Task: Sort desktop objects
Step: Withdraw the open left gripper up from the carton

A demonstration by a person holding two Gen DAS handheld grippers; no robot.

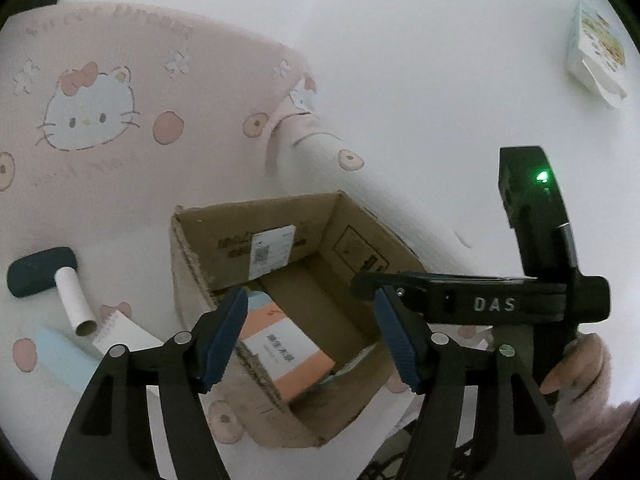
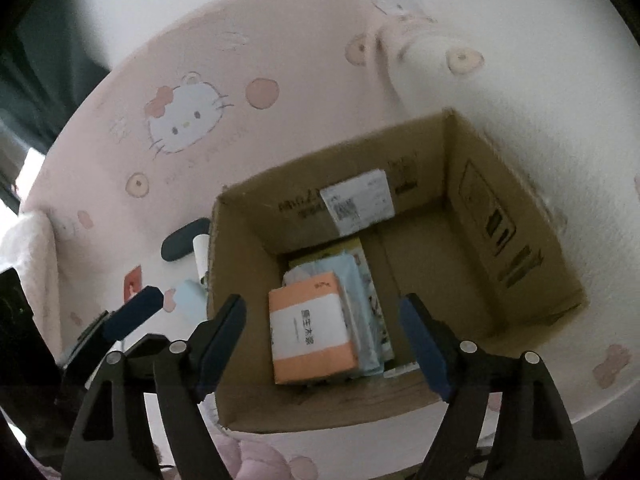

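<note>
An open cardboard box (image 1: 224,248) (image 2: 500,216) stands on a pink cat-print cloth (image 1: 88,112). Inside lies an orange-and-white packet (image 1: 280,356) (image 2: 310,328) on top of a light blue pack (image 2: 352,280) and other flat items. My left gripper (image 1: 310,338) hangs open over the box's near edge, with nothing between its pads. My right gripper (image 2: 324,346) is open too, empty, above the orange packet. In the left wrist view the right gripper (image 1: 368,286) reaches in from the right over the box. One of the left gripper's blue pads (image 2: 134,314) shows left of the box.
Left of the box lie a dark green case (image 1: 40,272) (image 2: 184,238), a white tube (image 1: 74,300), a light blue slab (image 1: 60,356) and a white notepad (image 1: 120,332). A small patterned carton (image 1: 596,52) sits far right. A hand (image 1: 580,368) holds the right gripper.
</note>
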